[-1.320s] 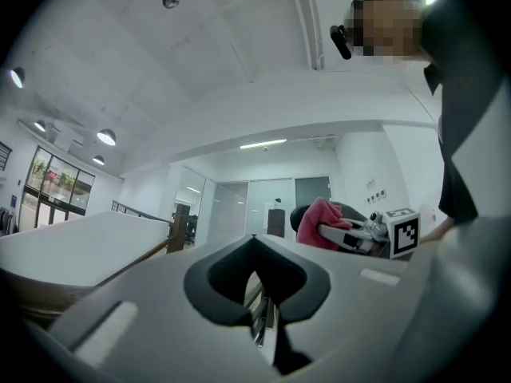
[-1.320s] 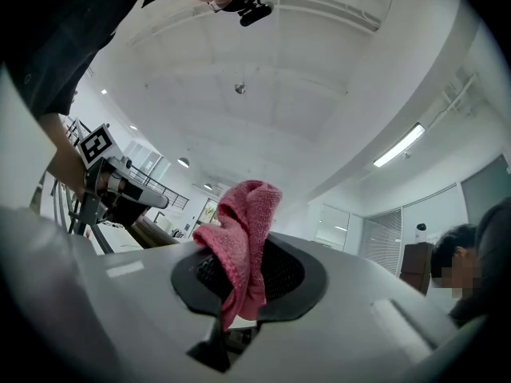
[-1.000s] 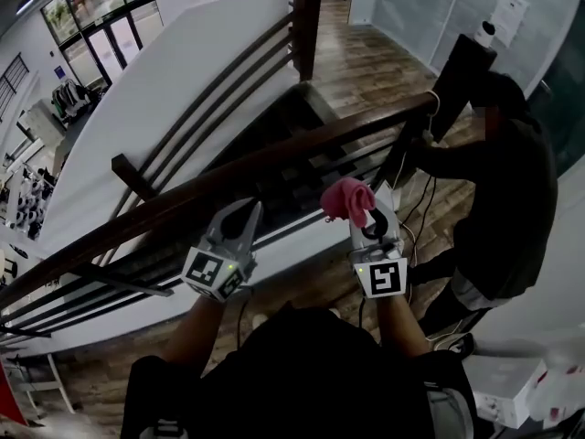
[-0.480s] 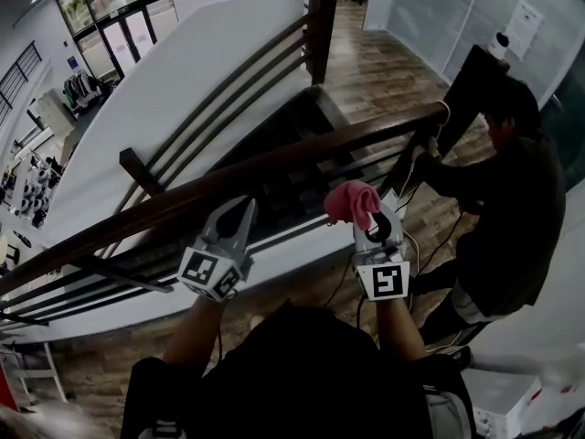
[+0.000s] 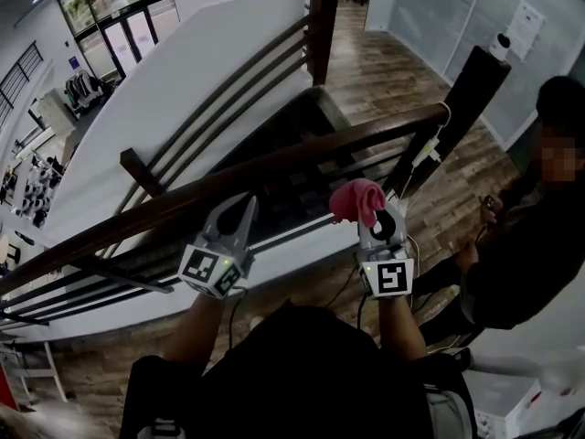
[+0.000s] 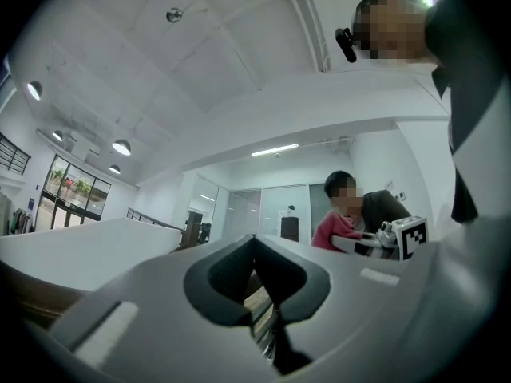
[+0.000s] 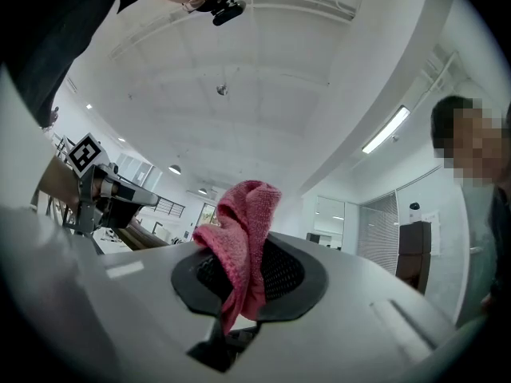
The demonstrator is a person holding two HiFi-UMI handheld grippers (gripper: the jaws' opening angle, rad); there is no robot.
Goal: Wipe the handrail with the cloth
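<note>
Handrail (image 5: 274, 167): dark wood, long axis runs diagonally past both claws' tips, low at the far left and rising to the right beyond the right claw (image 5: 369, 214).

Cloth (image 5: 356, 199): pink, pinched in the right claw. The bunched lump sticks out past the tips toward the rail, and a tail hangs back between the jaws. It sits on the near side of the rail and looks apart from it.

Left claw (image 5: 239, 203): pressed together with nothing in it, tips aimed at the rail and just short of it.

Versus 0.5 s ago:
- Both claws are in nearly the same spot, with the right one nudged slightly right.
- The bystander (image 5: 530, 227), right of the right claw, no longer has a hand at the rail end and is now further right.

Writing: a square black-and-white marker on each cube (image 5: 386, 278). The wall sheet (image 5: 528, 26) is too small to read.
</note>
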